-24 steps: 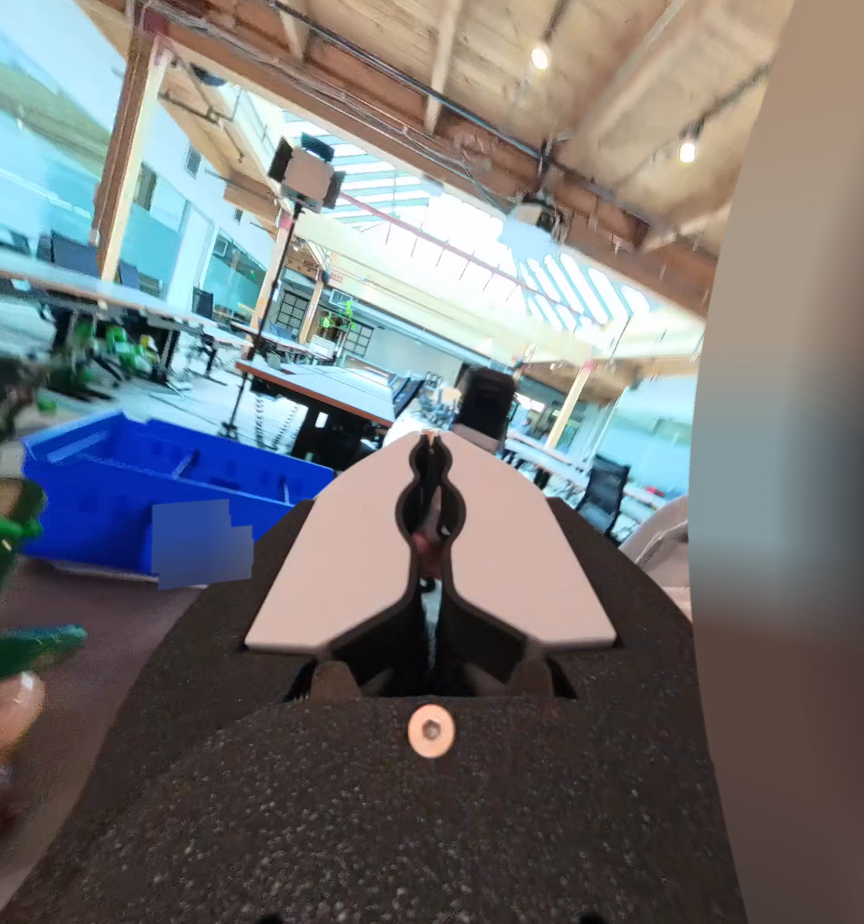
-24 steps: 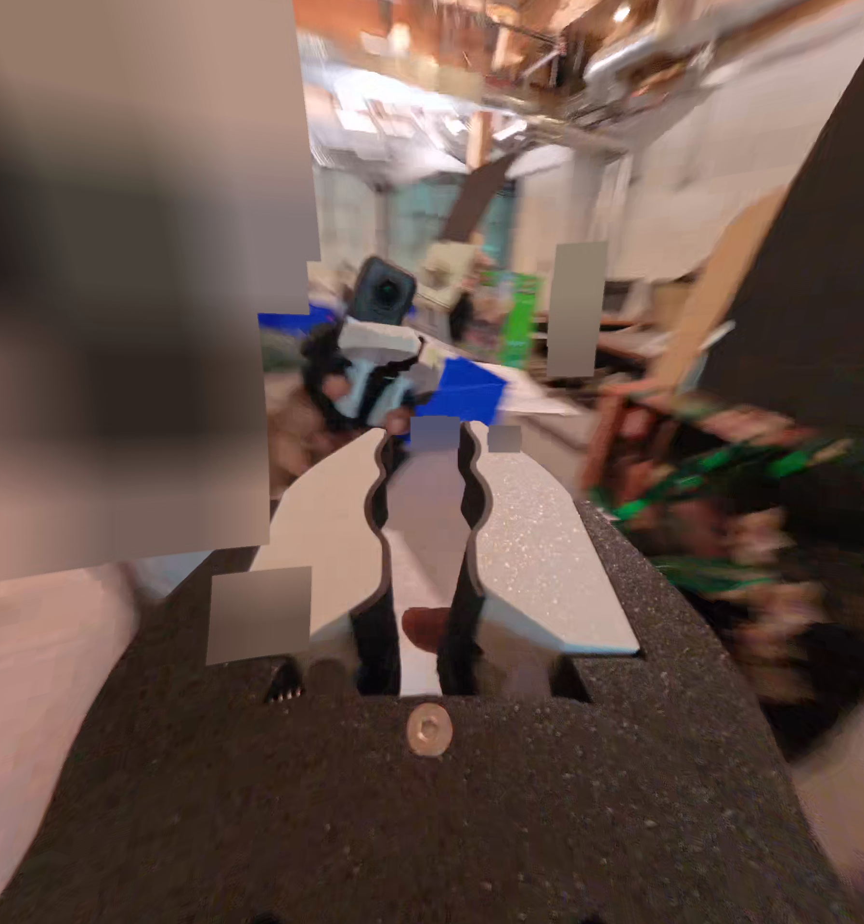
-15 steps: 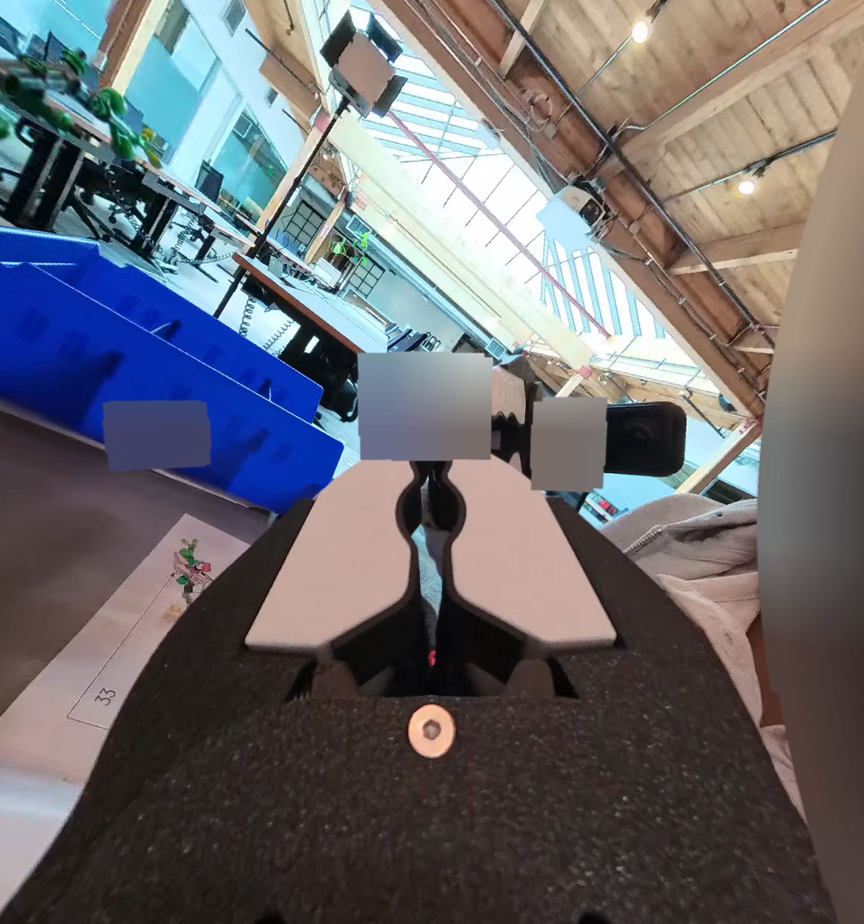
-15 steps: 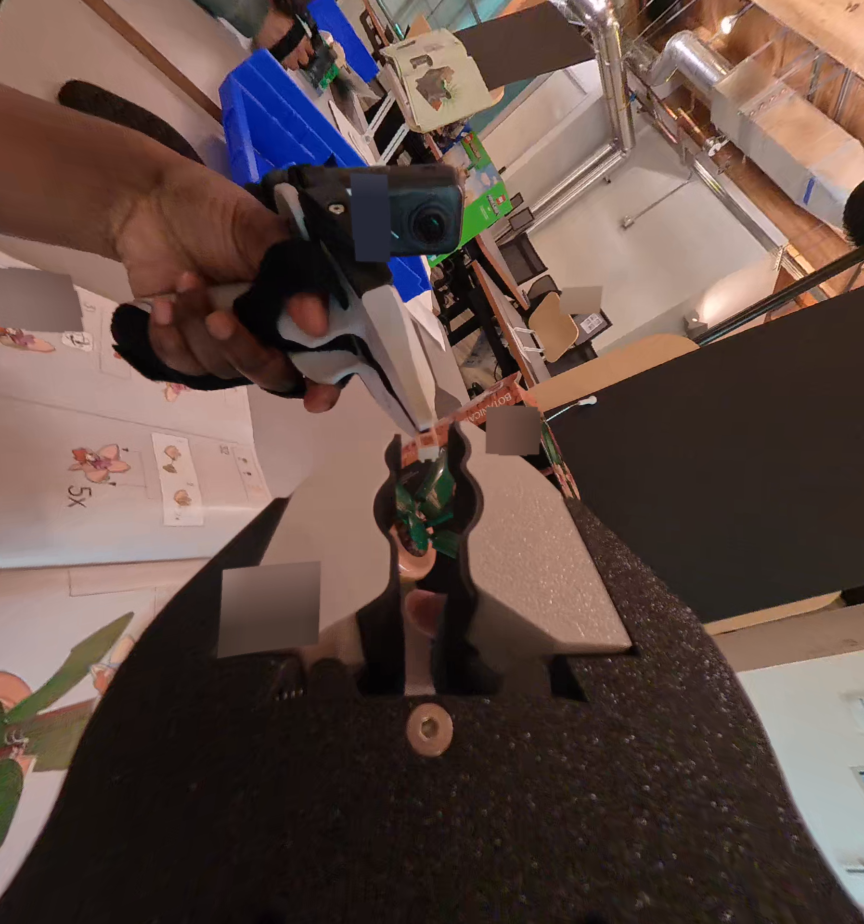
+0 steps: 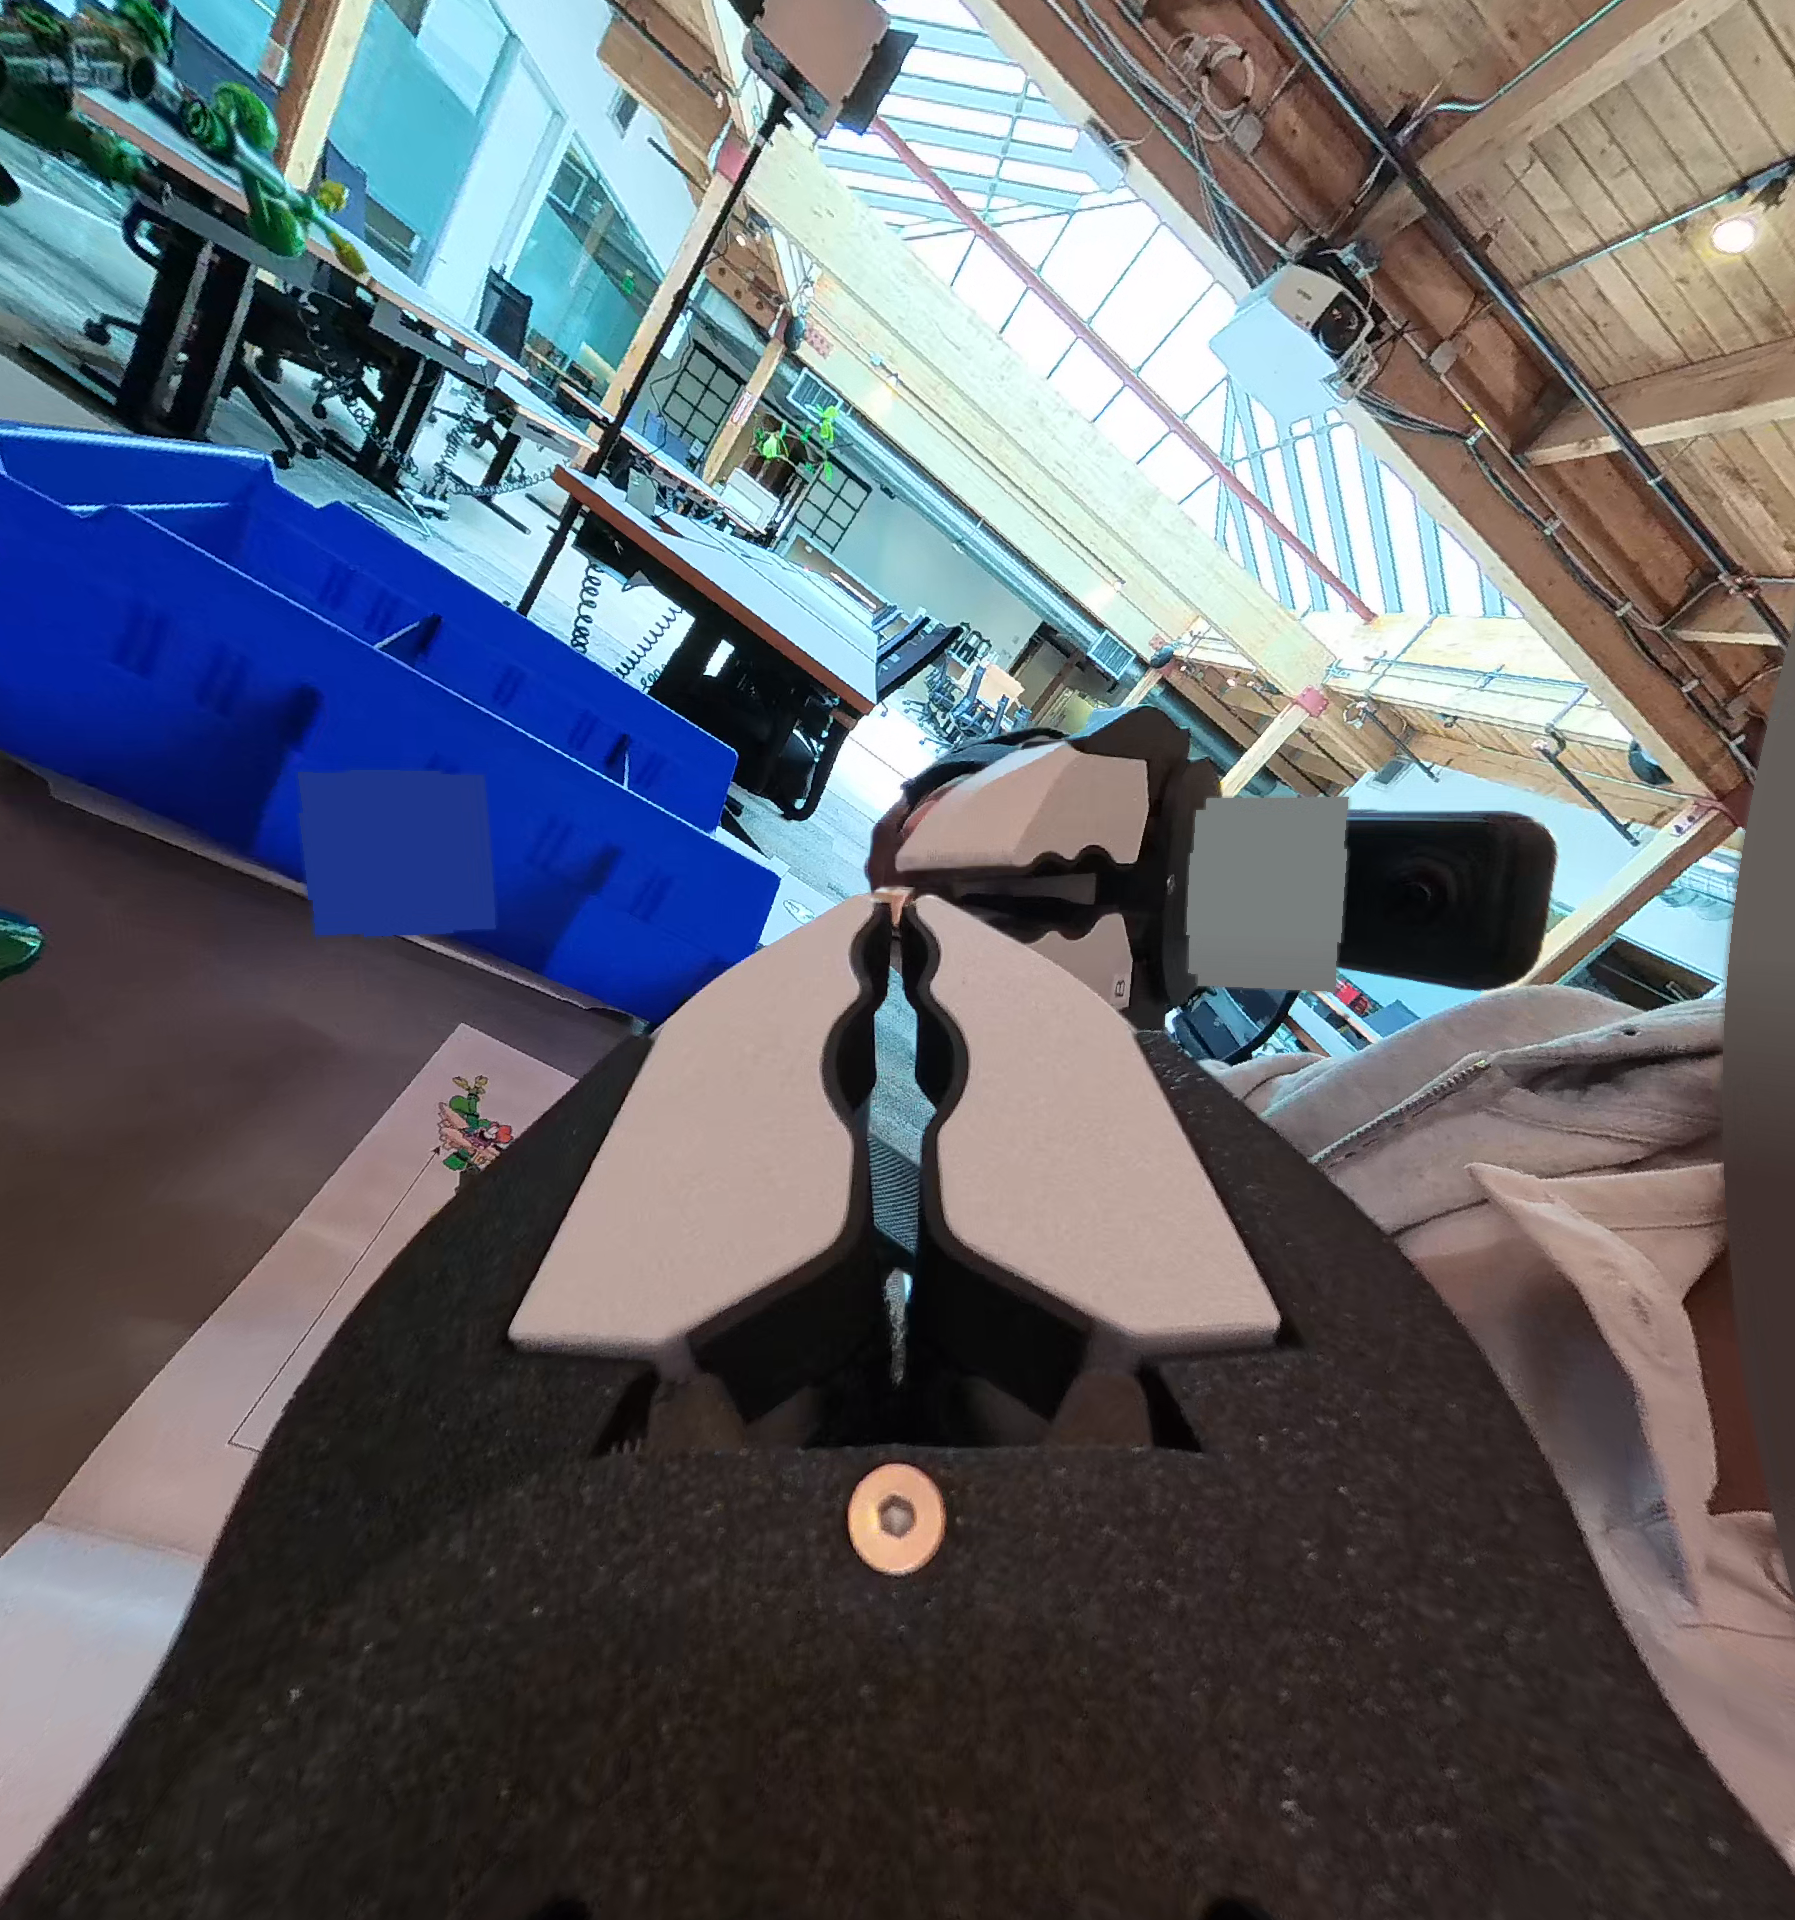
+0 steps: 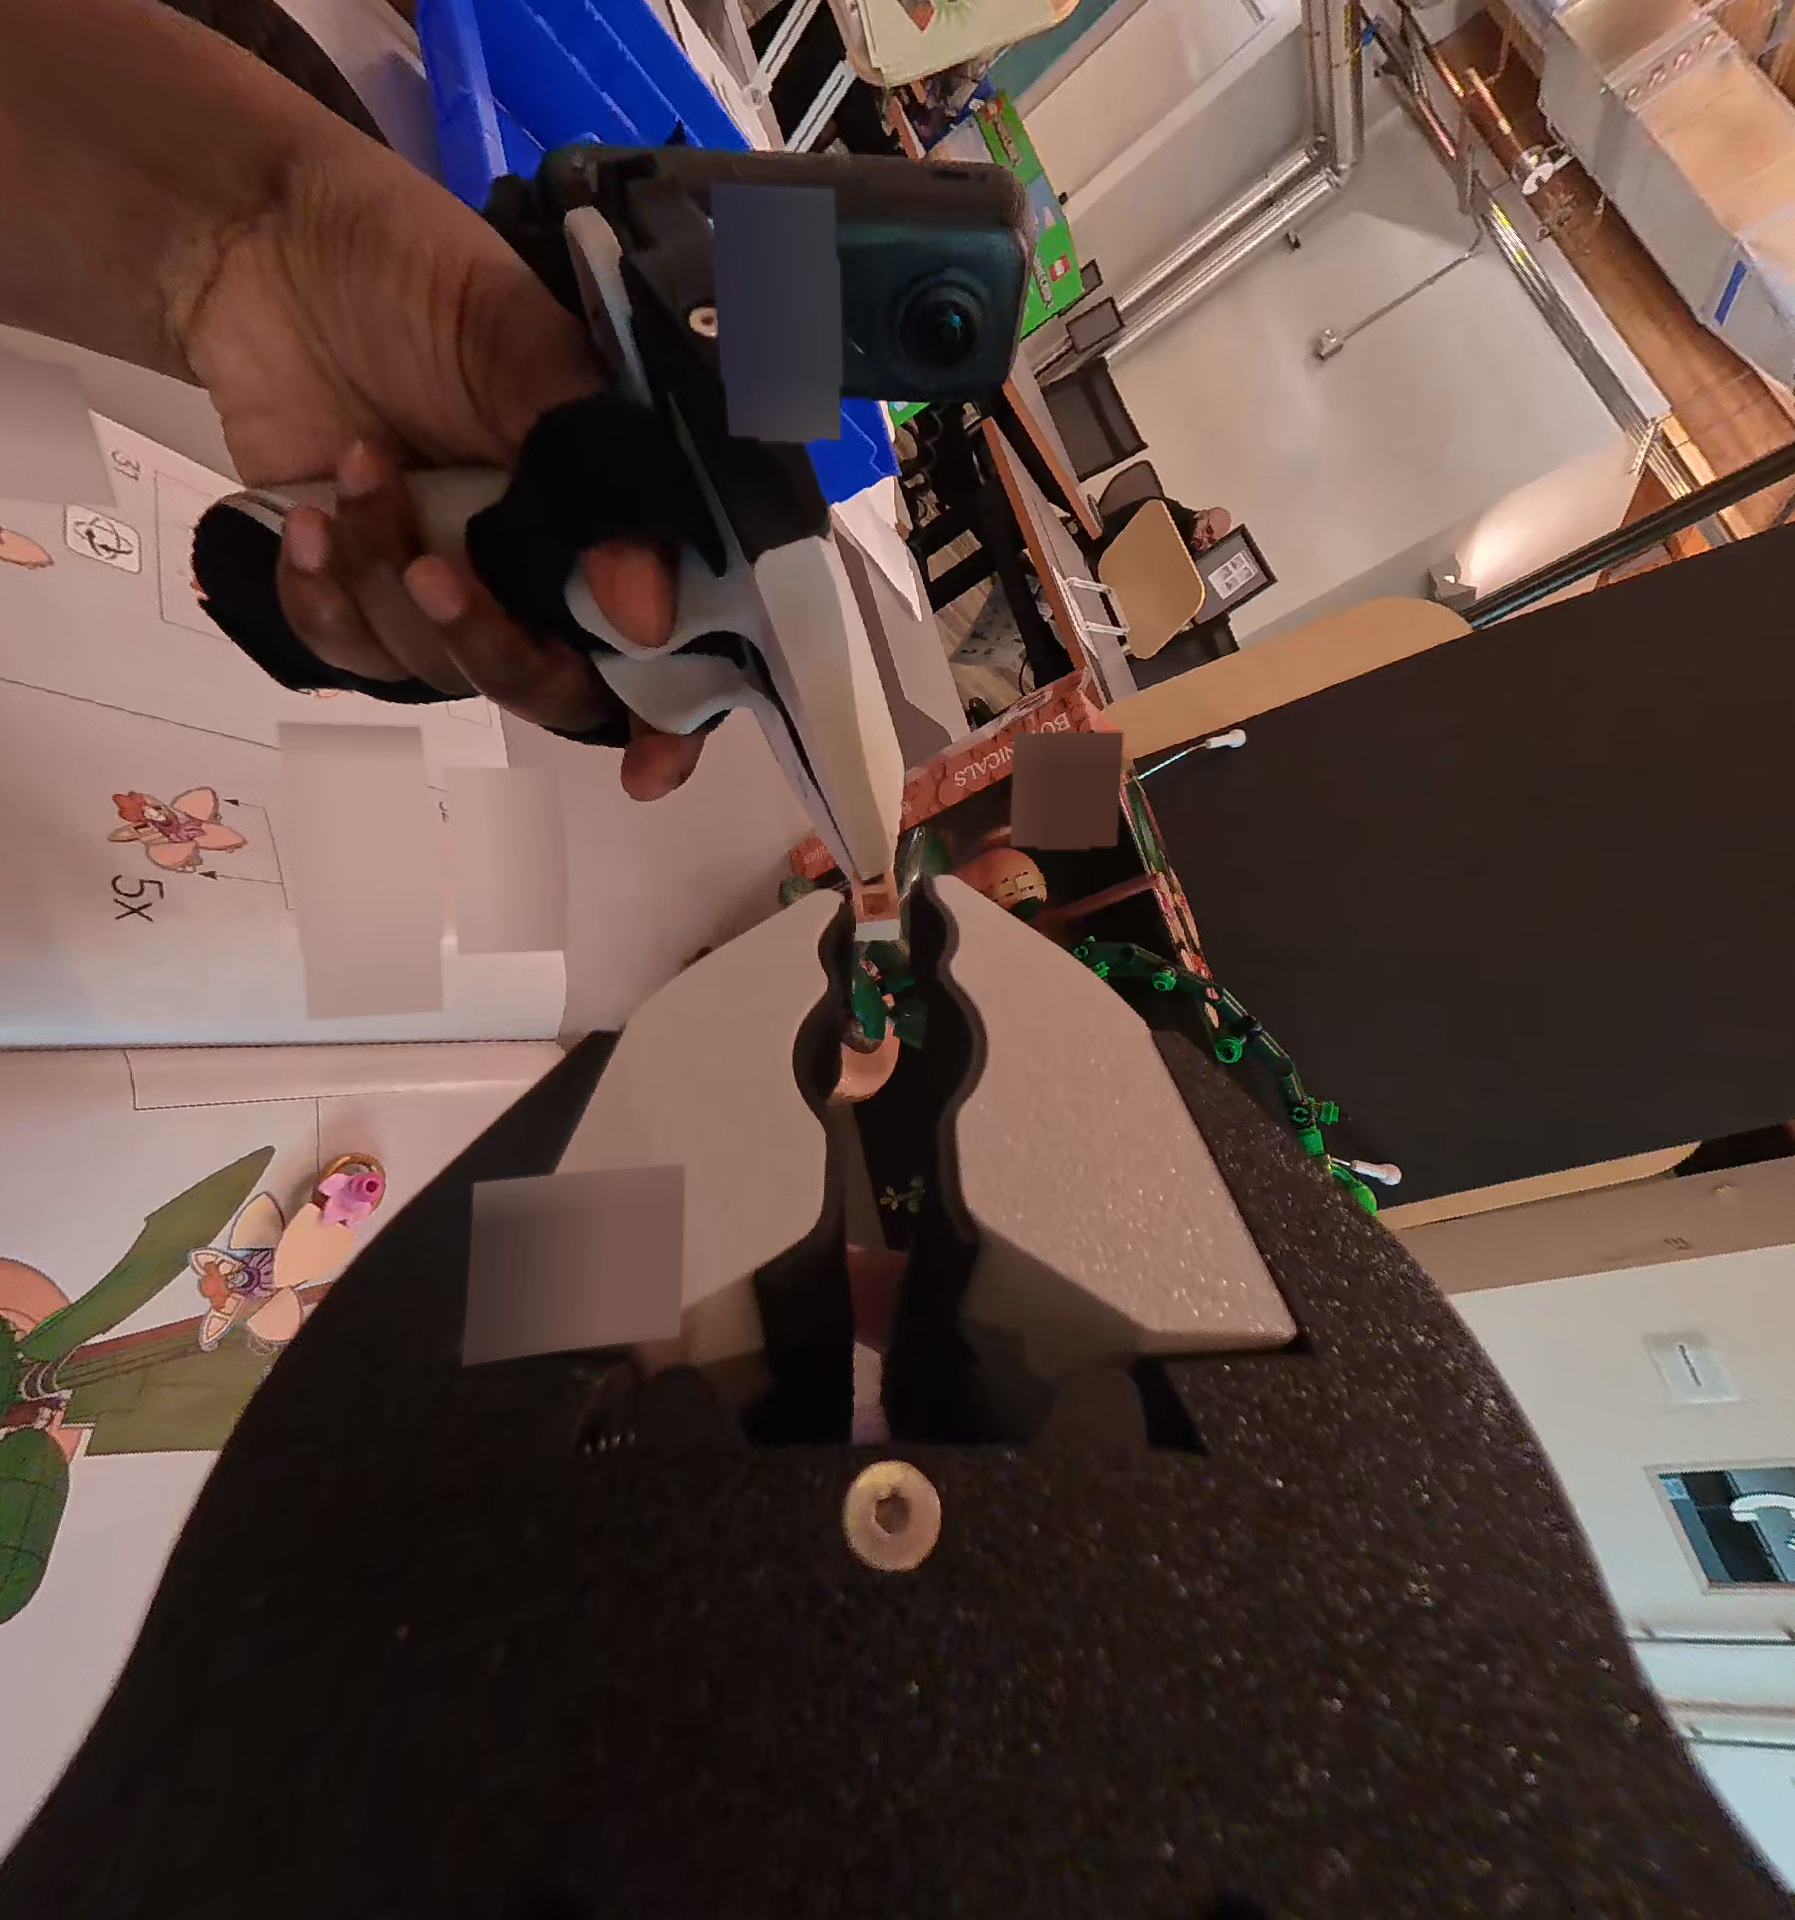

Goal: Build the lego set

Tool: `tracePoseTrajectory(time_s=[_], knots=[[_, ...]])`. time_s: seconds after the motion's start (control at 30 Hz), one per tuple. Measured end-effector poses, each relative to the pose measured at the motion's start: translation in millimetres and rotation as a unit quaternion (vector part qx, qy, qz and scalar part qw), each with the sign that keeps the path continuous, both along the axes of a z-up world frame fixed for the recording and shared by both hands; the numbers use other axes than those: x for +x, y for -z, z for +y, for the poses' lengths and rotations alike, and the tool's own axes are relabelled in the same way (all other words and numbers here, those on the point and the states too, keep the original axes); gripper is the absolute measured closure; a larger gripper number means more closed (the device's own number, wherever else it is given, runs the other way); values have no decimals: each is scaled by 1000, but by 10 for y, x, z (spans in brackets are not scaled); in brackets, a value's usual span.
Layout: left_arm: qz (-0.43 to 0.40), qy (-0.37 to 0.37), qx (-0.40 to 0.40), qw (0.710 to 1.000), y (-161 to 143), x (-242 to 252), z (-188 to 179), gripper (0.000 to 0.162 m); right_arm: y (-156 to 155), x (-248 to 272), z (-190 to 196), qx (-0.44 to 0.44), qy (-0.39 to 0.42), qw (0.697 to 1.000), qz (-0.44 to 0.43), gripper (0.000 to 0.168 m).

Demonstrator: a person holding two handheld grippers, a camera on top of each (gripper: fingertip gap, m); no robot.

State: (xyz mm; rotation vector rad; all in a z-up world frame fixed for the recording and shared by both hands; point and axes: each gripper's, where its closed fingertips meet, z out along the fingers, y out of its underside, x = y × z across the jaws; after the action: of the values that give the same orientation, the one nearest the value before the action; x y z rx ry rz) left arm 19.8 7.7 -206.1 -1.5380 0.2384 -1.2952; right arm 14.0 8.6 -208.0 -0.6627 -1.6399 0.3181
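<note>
My left gripper [image 5: 891, 914] is shut on a small tan lego piece [image 5: 891, 900] pinched at its tips. In the right wrist view a hand [image 6: 353, 312] holds the left gripper [image 6: 867, 873], which reaches in from the upper left. It holds the tan piece [image 6: 873, 900] between the tips of my right gripper [image 6: 885, 904]. The right jaws stand narrowly apart on either side of the piece, with a gap showing on its right. The right gripper [image 5: 903, 873] also shows sideways just beyond the left tips. A green lego plant build [image 6: 1236, 1029] lies behind.
A blue bin [image 5: 249, 644] stands on the brown table at the left. The open instruction booklet [image 6: 197, 883] lies under both grippers. The lego box [image 6: 986, 758] and a black board [image 6: 1495, 831] stand behind. The person's beige clothing [image 5: 1495, 1143] is close on the right. The grippers are tip to tip, or close to it. From either gripper's tips it is about 15 centimetres to the green lego plant build [image 6: 1236, 1029].
Both grippers swung round and came together tip to tip. The right jaws have narrowed around the tan piece held by the left gripper. The left stayed shut.
</note>
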Motion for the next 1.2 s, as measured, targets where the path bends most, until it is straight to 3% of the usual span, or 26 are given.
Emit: tracePoseTrajectory(time_s=[0.3,0.43,0.5,0.57,0.7,0.83,0.9,0.97,1.07,1.13,1.2], knots=[[2,4,-5,1000,47,36,24,161,79,32,57,8,15,1000,-12,161],[39,-5,18,999,94,60,30,156,140,114,129,-69,34,997,2,161],[89,-23,31,995,176,14,41,145,210,200,189,-164,40,986,14,160],[160,-41,45,985,327,-55,16,140,321,303,243,-296,43,954,26,160],[321,-69,53,943,791,-187,-87,137,704,403,181,-540,23,841,16,160],[374,-79,69,921,1054,-39,-256,146,991,324,109,-686,12,727,4,160],[416,-85,80,902,1212,89,-377,148,1084,280,119,-714,16,700,-1,161],[491,-109,93,859,1385,127,-451,148,1162,249,111,-706,21,708,-18,160],[580,-152,117,792,1484,87,-462,147,1247,218,104,-668,32,742,-46,160],[596,-164,127,776,1476,87,-436,145,1285,196,106,-651,39,756,-57,160],[592,-160,129,779,1486,128,-401,144,1308,176,109,-647,40,759,-64,160]])
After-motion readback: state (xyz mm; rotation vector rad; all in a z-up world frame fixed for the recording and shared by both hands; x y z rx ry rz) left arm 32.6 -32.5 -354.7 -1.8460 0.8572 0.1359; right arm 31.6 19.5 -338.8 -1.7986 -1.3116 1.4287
